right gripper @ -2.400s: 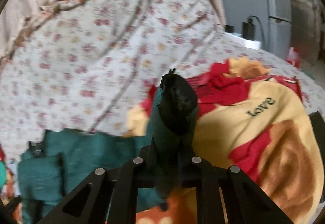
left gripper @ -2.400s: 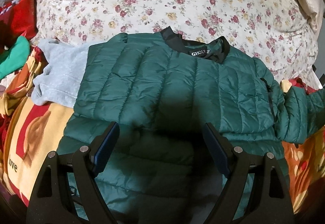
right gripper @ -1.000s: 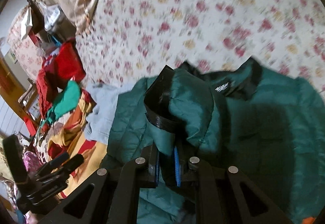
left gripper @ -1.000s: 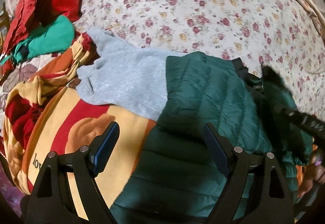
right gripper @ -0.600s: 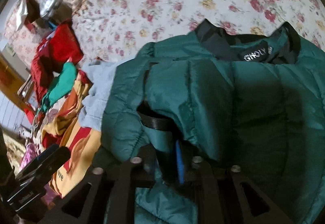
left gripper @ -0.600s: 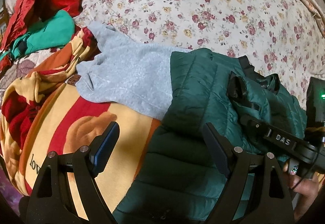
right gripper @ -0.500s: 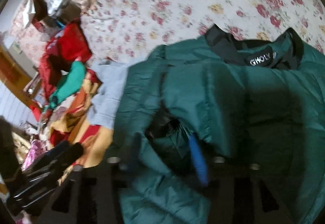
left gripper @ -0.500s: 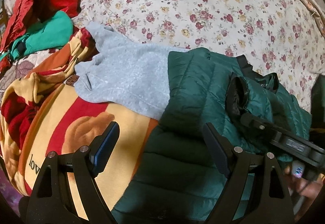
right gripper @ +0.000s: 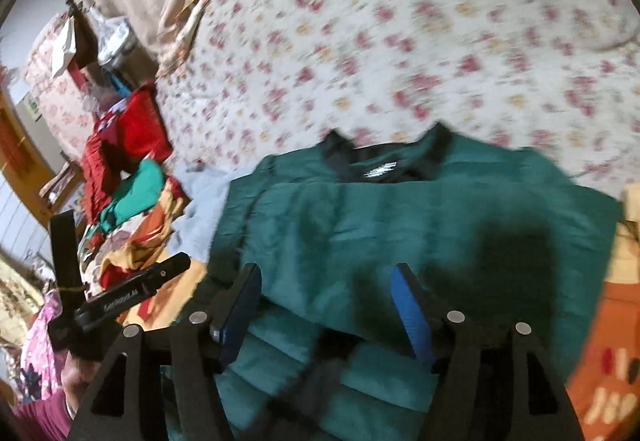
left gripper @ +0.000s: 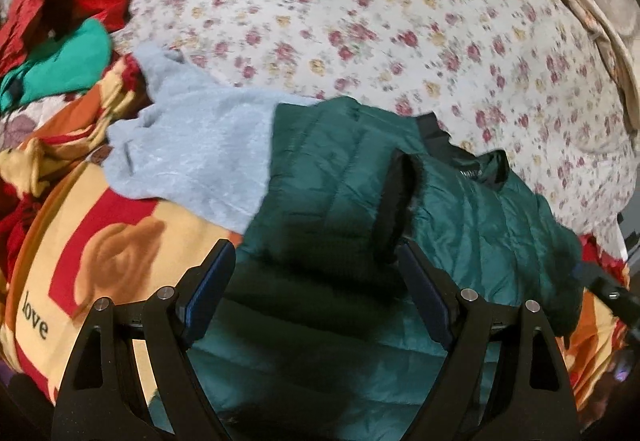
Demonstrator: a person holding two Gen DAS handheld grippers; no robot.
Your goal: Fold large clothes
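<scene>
Tool tips first: the right tool [right gripper: 326,305] has just been opening, its blue pads now apart with nothing pinched between them, hanging over the green puffer jacket [right gripper: 400,225]. The left tool [left gripper: 316,297] stands wide apart too, empty, above the jacket's lower half. The jacket lies collar-away on the bed, partly over a yellow and red blanket [left gripper: 100,241] and partly on the floral bedspread [left gripper: 360,21], with one sleeve [left gripper: 460,209] folded across the chest, its black cuff [left gripper: 394,209] near the middle. A grey sweater [left gripper: 192,157] lies touching its left edge.

Likely handling: light, soft and puffy, with a slick shell that springs back and slides, so folds may creep open. Best purchase looks to be the quilted seams, hem or black cuff and collar, pinching a full thickness of fabric rather than the smooth face.
</scene>
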